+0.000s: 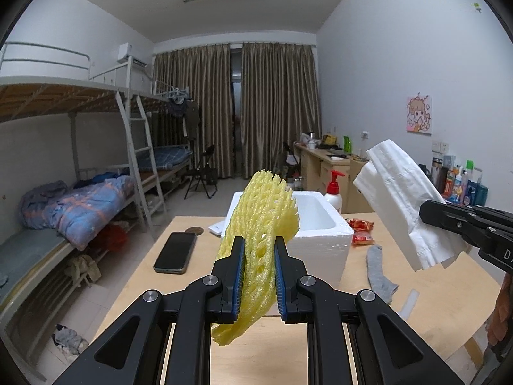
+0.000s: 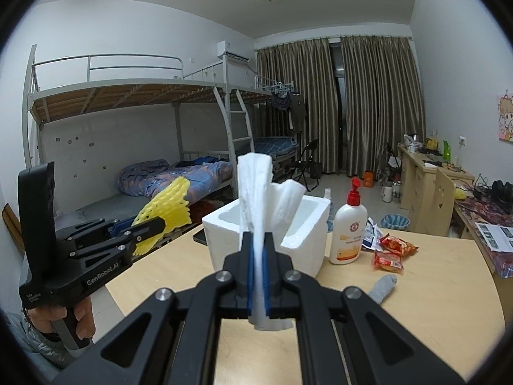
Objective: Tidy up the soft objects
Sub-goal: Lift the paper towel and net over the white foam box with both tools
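The left tool point(image 1: 258, 276) is clamped on a yellow foam net point(image 1: 261, 221), a springy lattice sleeve squeezed flat between the blue-lined fingers, its fanned upper end rising above the tips and its lower end hanging below them over the pale wooden counter point(image 1: 144, 276). The right tool point(image 2: 257, 276) is pinched tight on a white folded tissue point(image 2: 255, 199), a soft embossed wad that stands upright from the narrow gap, with a ragged end sticking out beneath. Both soft things are held in the air, near a white styrofoam box point(image 2: 307, 247), a thick-walled, open-topped block standing on the counter just beyond the tools. In the left wrist view the tissue point(image 1: 404, 205) juts up to the left from the right tool point(image 1: 449, 224), to the right of the box point(image 1: 323, 240). In the right wrist view the left tool point(image 2: 160, 224) reaches in level from the left, the person's left hand point(image 2: 75, 316) wrapped round its grip, with the net point(image 2: 166, 211) to the left of the box. A limp grey sock point(image 1: 378, 269) lies flat on the counter to the right of the box, near red snack packets point(image 2: 392, 252) and a white pump bottle point(image 2: 349, 231) with a red top. A dark phone point(image 1: 175, 252) lies to the left.
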Demonstrator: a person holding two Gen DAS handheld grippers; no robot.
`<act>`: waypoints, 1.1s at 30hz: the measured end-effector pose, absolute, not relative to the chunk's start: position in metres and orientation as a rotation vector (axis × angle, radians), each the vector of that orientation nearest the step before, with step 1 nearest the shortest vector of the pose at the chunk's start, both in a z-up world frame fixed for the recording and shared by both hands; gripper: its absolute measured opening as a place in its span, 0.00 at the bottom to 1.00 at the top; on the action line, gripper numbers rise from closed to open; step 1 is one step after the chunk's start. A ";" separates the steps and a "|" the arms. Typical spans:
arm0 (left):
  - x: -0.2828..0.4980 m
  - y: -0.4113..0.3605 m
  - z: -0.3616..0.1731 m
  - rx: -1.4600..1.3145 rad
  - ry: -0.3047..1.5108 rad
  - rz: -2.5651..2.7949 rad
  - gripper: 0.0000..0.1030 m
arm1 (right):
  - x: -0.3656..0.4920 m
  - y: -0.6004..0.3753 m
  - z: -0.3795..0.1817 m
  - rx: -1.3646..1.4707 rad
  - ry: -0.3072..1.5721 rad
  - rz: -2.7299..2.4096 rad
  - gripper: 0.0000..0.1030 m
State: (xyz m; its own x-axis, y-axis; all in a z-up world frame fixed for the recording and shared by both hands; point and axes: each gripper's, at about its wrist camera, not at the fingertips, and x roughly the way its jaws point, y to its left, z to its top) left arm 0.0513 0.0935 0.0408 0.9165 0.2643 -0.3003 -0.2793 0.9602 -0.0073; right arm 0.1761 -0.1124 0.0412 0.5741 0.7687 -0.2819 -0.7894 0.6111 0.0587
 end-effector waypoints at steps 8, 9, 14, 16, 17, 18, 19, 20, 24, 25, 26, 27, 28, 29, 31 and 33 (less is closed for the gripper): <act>0.061 0.091 0.041 -0.058 0.306 0.275 0.18 | 0.179 -0.106 0.044 -0.080 0.300 0.918 0.07; 0.062 0.092 0.042 -0.057 0.306 0.274 0.18 | 0.179 -0.105 0.044 -0.080 0.300 0.919 0.07; 0.066 0.095 0.042 -0.050 0.307 0.273 0.18 | 0.181 -0.100 0.046 -0.081 0.300 0.925 0.07; 0.067 0.095 0.042 -0.052 0.309 0.275 0.18 | 0.181 -0.098 0.048 -0.082 0.301 0.926 0.07; 0.066 0.095 0.041 -0.051 0.310 0.272 0.18 | 0.181 -0.097 0.049 -0.083 0.300 0.927 0.07; 0.066 0.096 0.041 -0.054 0.311 0.272 0.18 | 0.182 -0.095 0.050 -0.084 0.300 0.927 0.07; 0.067 0.097 0.042 -0.056 0.312 0.271 0.18 | 0.183 -0.094 0.051 -0.085 0.300 0.927 0.07; 0.068 0.098 0.042 -0.056 0.312 0.266 0.18 | 0.184 -0.093 0.053 -0.086 0.301 0.926 0.07; 0.071 0.099 0.041 -0.053 0.309 0.264 0.18 | 0.188 -0.088 0.057 -0.092 0.301 0.926 0.07; 0.073 0.100 0.043 -0.053 0.308 0.265 0.18 | 0.190 -0.087 0.057 -0.094 0.301 0.928 0.07; 0.075 0.100 0.044 -0.053 0.307 0.264 0.18 | 0.191 -0.085 0.058 -0.094 0.302 0.928 0.07; 0.077 0.101 0.045 -0.052 0.306 0.263 0.18 | 0.192 -0.083 0.059 -0.095 0.303 0.929 0.07; 0.078 0.101 0.046 -0.050 0.304 0.261 0.18 | 0.194 -0.082 0.060 -0.097 0.303 0.928 0.07; 0.080 0.102 0.047 -0.049 0.304 0.260 0.18 | 0.195 -0.080 0.061 -0.099 0.303 0.929 0.07; 0.083 0.102 0.047 -0.047 0.302 0.259 0.18 | 0.198 -0.077 0.062 -0.102 0.306 0.927 0.07; 0.086 0.103 0.049 -0.046 0.301 0.261 0.18 | 0.201 -0.073 0.063 -0.102 0.309 0.930 0.07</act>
